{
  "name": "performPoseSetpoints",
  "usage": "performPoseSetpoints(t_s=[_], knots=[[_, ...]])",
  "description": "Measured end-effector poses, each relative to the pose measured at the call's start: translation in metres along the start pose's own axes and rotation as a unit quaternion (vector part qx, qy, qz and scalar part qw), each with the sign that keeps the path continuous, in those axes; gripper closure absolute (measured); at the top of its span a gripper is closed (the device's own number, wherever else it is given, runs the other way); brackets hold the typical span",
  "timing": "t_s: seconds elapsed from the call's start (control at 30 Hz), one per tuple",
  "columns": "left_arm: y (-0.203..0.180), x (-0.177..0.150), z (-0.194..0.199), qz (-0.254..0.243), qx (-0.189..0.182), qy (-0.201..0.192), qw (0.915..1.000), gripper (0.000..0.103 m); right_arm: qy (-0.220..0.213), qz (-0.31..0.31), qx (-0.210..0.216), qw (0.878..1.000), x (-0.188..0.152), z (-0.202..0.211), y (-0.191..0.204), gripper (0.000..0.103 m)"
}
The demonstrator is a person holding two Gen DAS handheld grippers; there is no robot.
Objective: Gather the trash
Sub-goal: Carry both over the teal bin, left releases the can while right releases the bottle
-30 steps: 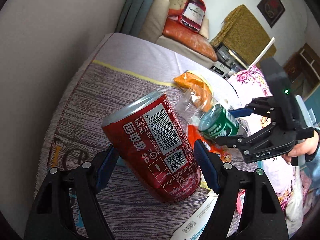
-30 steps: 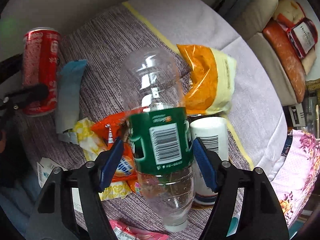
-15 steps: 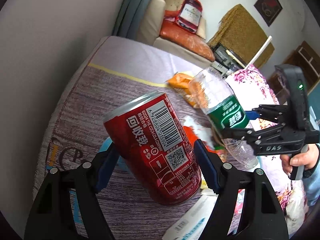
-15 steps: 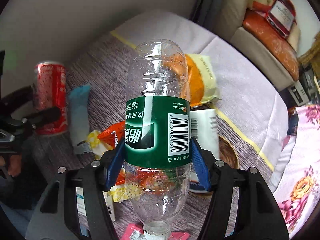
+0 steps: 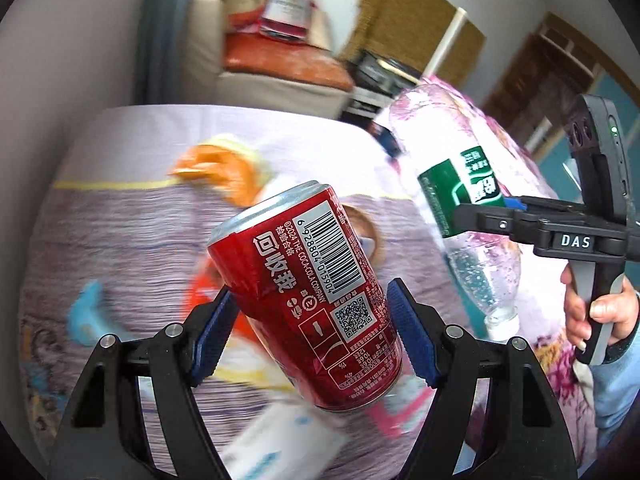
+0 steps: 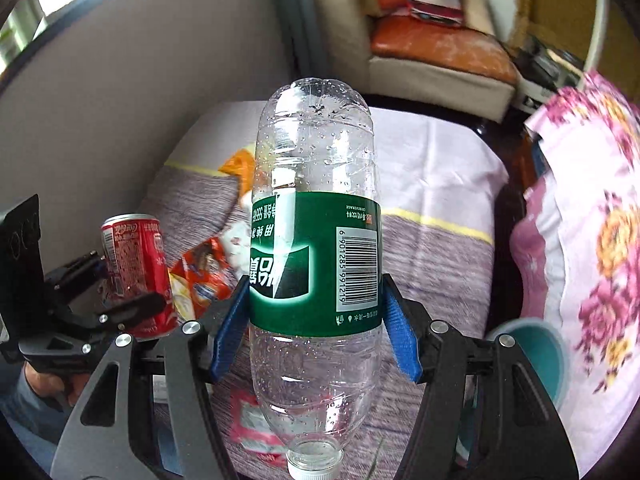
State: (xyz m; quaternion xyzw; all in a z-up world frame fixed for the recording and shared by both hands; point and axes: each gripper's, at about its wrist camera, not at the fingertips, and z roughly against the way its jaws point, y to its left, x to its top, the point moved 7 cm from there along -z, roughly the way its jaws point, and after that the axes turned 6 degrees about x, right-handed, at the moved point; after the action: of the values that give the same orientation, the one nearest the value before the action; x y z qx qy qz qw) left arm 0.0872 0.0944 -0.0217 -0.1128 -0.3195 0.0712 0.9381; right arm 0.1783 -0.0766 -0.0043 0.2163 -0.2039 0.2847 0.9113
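A tabletop [image 6: 440, 264] under a purple-grey striped cloth carries scattered litter. Taking the orange snack bag [image 5: 224, 168] as landmark: nearer the camera lie a red-and-yellow wrapper [image 6: 200, 276], a blue scrap [image 5: 86, 312], and a pink packet [image 6: 252, 428].

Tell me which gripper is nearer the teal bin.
Right. The right gripper, shut on the plastic bottle, is beside the teal bin; the left gripper, holding the red can, is further away.
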Motion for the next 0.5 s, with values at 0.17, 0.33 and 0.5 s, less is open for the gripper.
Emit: performPoseSetpoints(t_s=[0.17,0.33,0.5], knots=[[-0.073,0.001,-0.025,-0.048,-0.028,0.019,0.9983,0.028,-0.021,-0.069,-0.006,0.997,-0.034,0.026,-0.060,0.043],[-0.140,-0.005,-0.055,-0.101,-0.046,0.044,0.9929,0.028,-0.047,-0.136,-0.020,0.989,-0.072,0.053,-0.114,0.043],[-0.204,-0.012,-0.090,-0.142,-0.063,0.072,0.9853,0.028,-0.066,-0.201,-0.036,0.977,-0.115,0.078,-0.167,0.043]])
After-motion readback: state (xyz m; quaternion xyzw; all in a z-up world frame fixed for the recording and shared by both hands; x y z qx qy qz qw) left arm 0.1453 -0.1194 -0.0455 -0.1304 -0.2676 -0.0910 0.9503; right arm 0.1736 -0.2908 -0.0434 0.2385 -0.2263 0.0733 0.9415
